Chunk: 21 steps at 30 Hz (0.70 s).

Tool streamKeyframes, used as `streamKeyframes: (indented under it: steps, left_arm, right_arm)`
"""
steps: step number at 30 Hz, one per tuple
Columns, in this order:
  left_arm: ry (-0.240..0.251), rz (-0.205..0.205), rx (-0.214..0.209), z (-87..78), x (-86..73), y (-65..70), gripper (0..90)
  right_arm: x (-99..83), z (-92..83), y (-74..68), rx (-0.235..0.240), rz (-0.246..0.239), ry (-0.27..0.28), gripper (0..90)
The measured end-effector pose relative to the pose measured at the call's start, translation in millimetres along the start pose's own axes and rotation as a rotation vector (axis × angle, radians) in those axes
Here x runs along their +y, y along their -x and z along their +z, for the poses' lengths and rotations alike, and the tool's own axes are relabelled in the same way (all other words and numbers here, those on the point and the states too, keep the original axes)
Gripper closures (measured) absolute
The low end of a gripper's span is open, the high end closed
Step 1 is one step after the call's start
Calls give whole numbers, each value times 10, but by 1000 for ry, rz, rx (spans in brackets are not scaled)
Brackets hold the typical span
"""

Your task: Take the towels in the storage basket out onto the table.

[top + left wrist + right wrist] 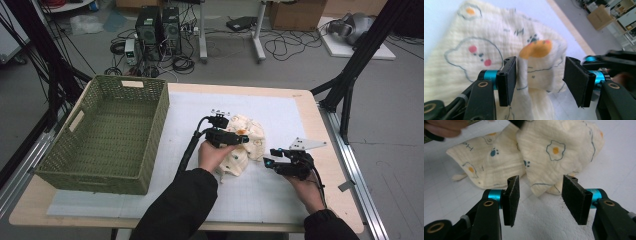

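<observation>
Cloth (243,142) bunched mid-table, right of basket (107,132). Your left gripper (539,80): jaws apart, fold standing between, touching one pad. Your right gripper (540,198): half-wide, empty, cloth corner just ahead.

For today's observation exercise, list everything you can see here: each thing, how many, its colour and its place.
cloth: one, cream with egg and bear prints, crumpled mid-table
basket: one, green, table's left side
mat: one, white, covering the table
table: one, light wood
computer towers: two, black, floor beyond the table
cardboard box: one, brown, floor at back
left gripper: black, open around a cloth fold
right gripper: black, open, near the cloth's edge
</observation>
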<state>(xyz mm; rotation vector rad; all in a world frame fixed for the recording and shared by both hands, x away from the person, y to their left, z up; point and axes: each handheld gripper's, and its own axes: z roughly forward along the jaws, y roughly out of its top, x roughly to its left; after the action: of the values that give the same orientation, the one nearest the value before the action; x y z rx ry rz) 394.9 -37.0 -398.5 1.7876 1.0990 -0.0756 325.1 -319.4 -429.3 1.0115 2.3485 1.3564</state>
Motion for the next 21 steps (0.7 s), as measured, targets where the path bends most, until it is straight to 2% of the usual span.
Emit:
streamKeyframes:
  steps: [1,4,5,8,9,12,13,14,15,16,17,21]
  left_arm:
    - [10,14,0,-55,1,1,440]
    - [28,14,5,-150,-22,-27,451]
    - [42,17,19,-220,-71,-72,457]
    - [40,16,32,-263,-142,-130,490]
    - [42,8,43,-292,-232,-191,505]
    - [38,4,63,-310,-314,-246,541]
    - [21,-15,71,-316,-384,-297,551]
    - [21,-15,71,-316,-384,-297,570]
    - [-11,-11,77,-318,-435,-328,612]
    - [-11,-11,77,-318,-435,-328,620]
    - [-31,-6,96,-322,-485,-349,632]
    - [-91,15,126,-295,-579,-380,726]
  right_arm:
    - [3,33,8,-2,2,-7,488]
    - [4,91,25,-8,7,-24,503]
    - [6,141,54,-18,8,-37,522]
    - [4,204,102,-15,30,-45,565]
    - [2,224,115,-21,27,-52,578]
    - [0,279,140,-19,31,-75,629]
    - [1,296,146,-20,22,-79,654]
    - [3,313,151,-19,14,-87,684]
    - [9,328,151,-21,7,-101,721]
    - [16,336,151,-23,-5,-105,762]
    - [24,340,155,-22,-12,-102,791]
    - [62,314,188,-1,-12,-113,866]
